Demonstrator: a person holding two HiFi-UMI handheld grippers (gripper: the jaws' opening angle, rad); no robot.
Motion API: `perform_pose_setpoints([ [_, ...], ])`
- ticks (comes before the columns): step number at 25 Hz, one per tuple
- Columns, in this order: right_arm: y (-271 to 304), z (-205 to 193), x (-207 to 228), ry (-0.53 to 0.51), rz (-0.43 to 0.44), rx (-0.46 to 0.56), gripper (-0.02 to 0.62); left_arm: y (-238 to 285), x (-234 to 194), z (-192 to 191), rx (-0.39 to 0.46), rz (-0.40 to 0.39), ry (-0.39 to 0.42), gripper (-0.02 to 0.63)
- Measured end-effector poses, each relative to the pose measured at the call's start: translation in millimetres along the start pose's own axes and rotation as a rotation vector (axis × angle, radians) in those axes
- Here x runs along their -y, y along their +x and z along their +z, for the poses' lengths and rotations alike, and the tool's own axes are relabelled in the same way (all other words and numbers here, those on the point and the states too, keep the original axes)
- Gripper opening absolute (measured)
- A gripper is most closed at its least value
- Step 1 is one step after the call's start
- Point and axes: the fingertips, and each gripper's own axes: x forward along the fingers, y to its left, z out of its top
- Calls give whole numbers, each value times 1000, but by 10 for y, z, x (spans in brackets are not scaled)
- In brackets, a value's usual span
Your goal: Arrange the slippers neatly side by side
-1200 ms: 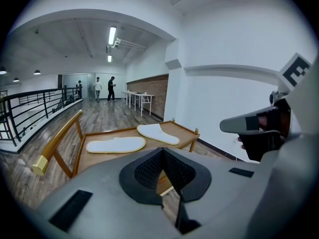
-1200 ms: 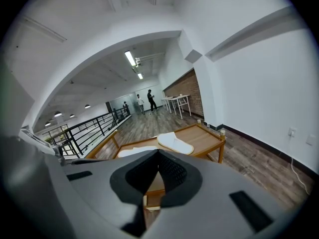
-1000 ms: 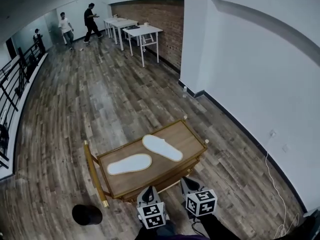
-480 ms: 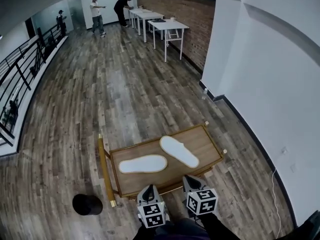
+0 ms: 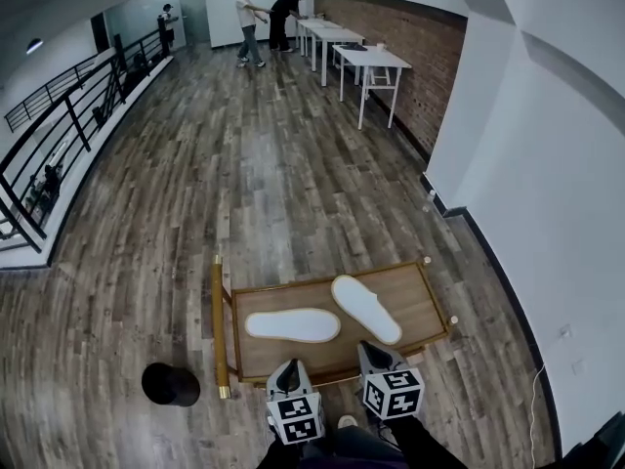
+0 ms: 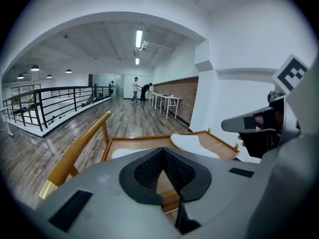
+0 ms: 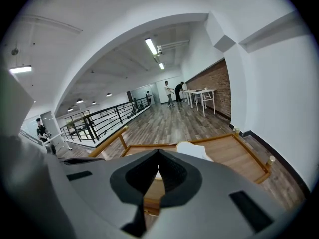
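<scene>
Two flat white slippers lie on a low wooden tray table (image 5: pixel 420 306). The left slipper (image 5: pixel 291 324) lies crosswise. The right slipper (image 5: pixel 366 308) is slanted, its heel toward me, and the two are not parallel. My left gripper (image 5: pixel 288 369) and right gripper (image 5: pixel 369 353) hover side by side at the table's near edge, short of the slippers. Both are shut and hold nothing. In the left gripper view the left gripper (image 6: pixel 162 151) points at the slanted slipper (image 6: pixel 192 144). In the right gripper view the right gripper (image 7: pixel 158 152) has that slipper (image 7: pixel 193 151) just beyond it.
A gold-capped wooden rail (image 5: pixel 217 325) runs along the table's left side. A black round object (image 5: pixel 170 384) sits on the plank floor to the left. A white wall (image 5: pixel 547 213) rises on the right, a black railing (image 5: pixel 59 135) on the left. White tables (image 5: pixel 366 62) and people (image 5: pixel 249 8) stand far off.
The head view has swung, so the table now sits further right and squarer in the picture. Both grippers stay shut at its near edge. The slippers have not moved on the table.
</scene>
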Motion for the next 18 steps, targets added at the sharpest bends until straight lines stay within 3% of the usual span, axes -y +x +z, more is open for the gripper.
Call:
perform_pose_setpoints([
  [10, 121, 32, 223, 25, 59, -32, -2, 123, 207, 107, 6, 25, -13, 2],
  [18, 356, -26, 202, 5, 108, -75, -2, 211, 124, 91, -6, 65, -37, 1],
])
